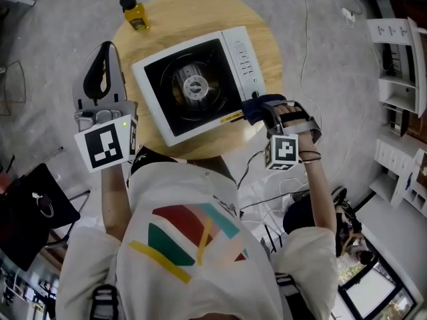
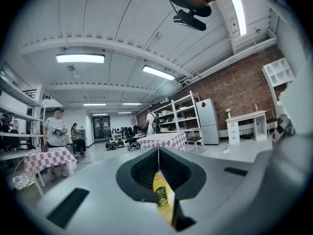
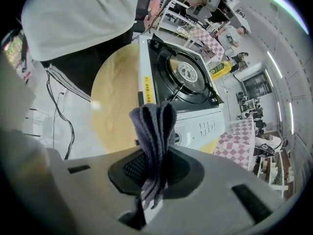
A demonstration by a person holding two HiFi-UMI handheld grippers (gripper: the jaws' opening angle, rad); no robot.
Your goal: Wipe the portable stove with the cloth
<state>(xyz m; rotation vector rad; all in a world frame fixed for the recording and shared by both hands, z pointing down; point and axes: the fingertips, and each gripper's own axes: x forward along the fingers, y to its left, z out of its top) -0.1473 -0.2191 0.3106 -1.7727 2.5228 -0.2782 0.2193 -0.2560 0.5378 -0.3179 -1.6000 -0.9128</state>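
Seen from above, a person in a white T-shirt stands at a round wooden table (image 1: 167, 12) with a two-jaw gripper in each hand. A white portable stove (image 1: 200, 85) with a black top and a round burner in its middle sits on the table, turned at an angle, with its strip of buttons along its right side. A small yellow bottle (image 1: 135, 13) with a black cap stands near the far left edge of the table, well apart from the stove. The right gripper (image 1: 261, 107) is at the stove's near right corner. Its jaws are clamped on a dark blue cloth (image 1: 252, 109), which lies just beside the stove's edge; whether it touches the stove cannot be told. In the right gripper view, the folded cloth (image 3: 154, 126) stands up out of the closed jaws of the right gripper (image 3: 155, 155), with the stove (image 3: 186, 77), the table (image 3: 115, 97) and the bottle (image 3: 220, 69) behind it. The left gripper (image 1: 105, 45) is held over the table's left edge, beside the stove and apart from it, pointing toward the bottle. In the left gripper view, the jaws of the left gripper (image 2: 158, 153) meet at their tips and grip nothing. The yellow bottle (image 2: 163, 195) shows through the narrow gap lower down between them, and a large room with shelves and checked tablecloths lies beyond.
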